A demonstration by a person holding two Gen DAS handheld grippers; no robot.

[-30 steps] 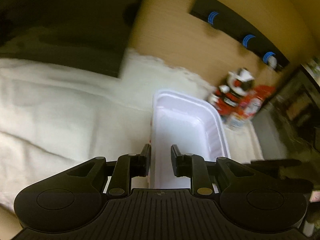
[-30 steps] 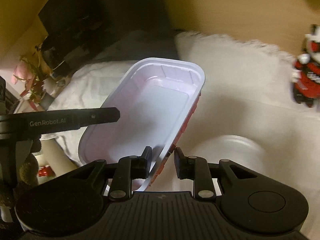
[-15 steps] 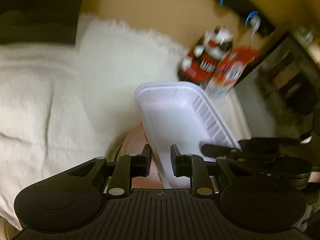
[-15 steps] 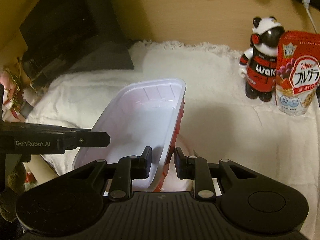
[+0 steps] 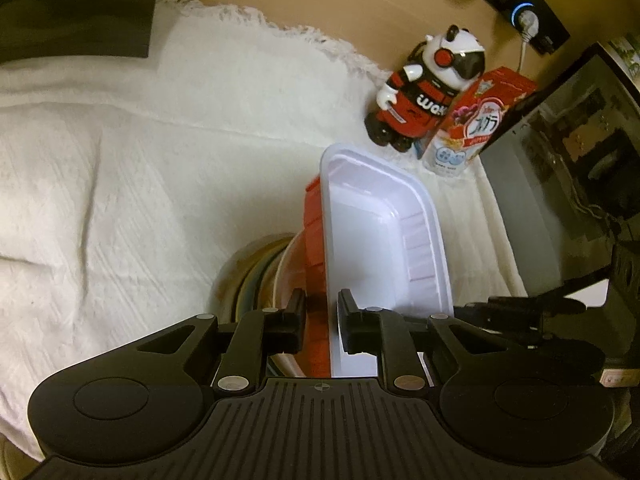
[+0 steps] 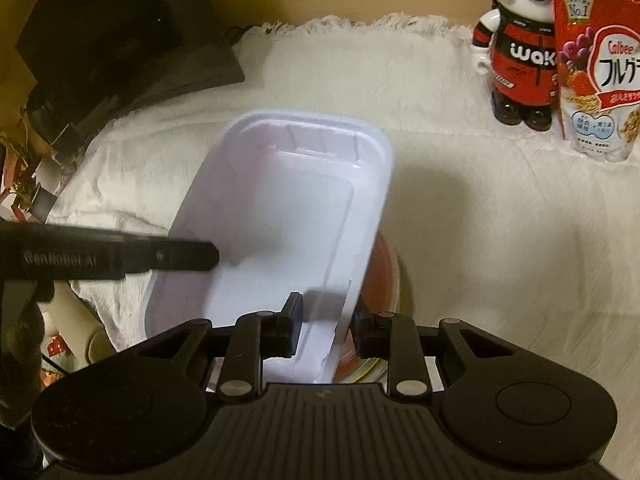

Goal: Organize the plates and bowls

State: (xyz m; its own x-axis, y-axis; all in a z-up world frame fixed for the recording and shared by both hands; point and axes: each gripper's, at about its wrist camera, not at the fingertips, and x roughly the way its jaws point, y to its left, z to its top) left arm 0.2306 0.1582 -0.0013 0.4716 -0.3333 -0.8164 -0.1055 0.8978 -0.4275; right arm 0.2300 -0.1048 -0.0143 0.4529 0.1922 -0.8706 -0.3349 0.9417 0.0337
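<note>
A white rectangular tray (image 5: 360, 232) with a red outside hangs tilted between both grippers, just over a stack of round plates (image 5: 256, 276) on the white cloth. My left gripper (image 5: 322, 320) straddles one long wall of the tray; its jaws are closing on that wall. In the right wrist view the tray (image 6: 288, 208) covers most of the plate stack (image 6: 384, 276). My right gripper (image 6: 326, 324) is shut on the opposite wall, one finger inside and one outside. The left gripper's black arm (image 6: 120, 260) reaches in over the tray's far rim.
A panda figure in a red suit (image 5: 424, 92) and a cereal bag (image 5: 472, 132) stand at the back right of the white cloth (image 5: 120, 180). A black screen (image 5: 580, 128) stands at the right edge. A dark flat object (image 6: 120, 40) lies at the back left.
Both grippers have carried the tray across the cloth and lower, so it now hangs over the plate stack. The panda figure and cereal bag have come nearer.
</note>
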